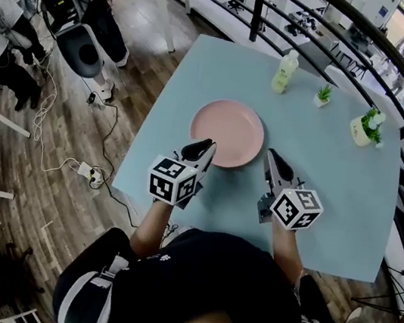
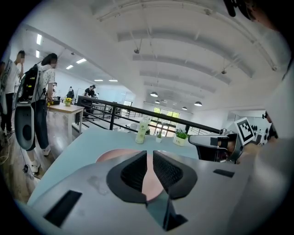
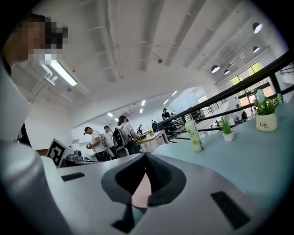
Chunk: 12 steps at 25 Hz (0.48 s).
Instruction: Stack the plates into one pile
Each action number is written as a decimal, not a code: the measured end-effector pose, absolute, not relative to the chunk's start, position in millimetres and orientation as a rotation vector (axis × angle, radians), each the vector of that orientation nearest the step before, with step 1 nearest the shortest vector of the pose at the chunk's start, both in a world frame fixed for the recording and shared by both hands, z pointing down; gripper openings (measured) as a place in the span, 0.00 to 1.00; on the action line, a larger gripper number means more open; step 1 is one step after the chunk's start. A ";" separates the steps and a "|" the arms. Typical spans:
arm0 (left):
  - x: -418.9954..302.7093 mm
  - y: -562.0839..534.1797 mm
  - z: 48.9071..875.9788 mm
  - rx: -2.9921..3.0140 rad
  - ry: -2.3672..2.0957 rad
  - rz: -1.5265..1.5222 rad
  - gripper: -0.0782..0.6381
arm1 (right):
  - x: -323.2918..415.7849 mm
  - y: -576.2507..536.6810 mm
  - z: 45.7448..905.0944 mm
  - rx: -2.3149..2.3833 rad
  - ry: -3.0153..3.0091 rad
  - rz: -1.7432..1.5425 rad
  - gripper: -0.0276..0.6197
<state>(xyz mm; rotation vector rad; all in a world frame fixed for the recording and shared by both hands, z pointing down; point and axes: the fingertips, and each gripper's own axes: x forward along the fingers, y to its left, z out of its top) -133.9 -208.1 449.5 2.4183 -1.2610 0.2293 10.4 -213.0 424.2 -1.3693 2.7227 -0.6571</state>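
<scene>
Pink plate pile (image 1: 227,133) sits mid-desk (image 1: 334,194) and looks stacked. Left tool (image 1: 202,149) is a slit apart, empty; right tool (image 1: 273,159) is clenched on nothing. Both hover above the near rim. Back off straight, don't clip it, check the edges sit flush.

Bottle (image 1: 284,71), small plant (image 1: 323,95), flowering plant (image 1: 366,127)

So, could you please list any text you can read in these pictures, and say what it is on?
"Life": on the white plant pot; the smaller line beneath it is too blurred to read.
Label on the bottle: too small to read.
</scene>
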 end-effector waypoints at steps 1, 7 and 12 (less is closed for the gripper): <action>-132.1 -206.3 445.9 2.426 -1.260 0.223 0.18 | 10.5 -211.0 420.3 -1.360 2.722 -0.645 0.04; -131.8 -196.2 430.2 2.456 -1.274 0.204 0.18 | 0.7 -198.8 410.9 -1.308 2.768 -0.600 0.04; -127.7 -193.9 425.2 2.465 -1.285 0.200 0.18 | 1.6 -196.4 406.3 -1.295 2.771 -0.584 0.04</action>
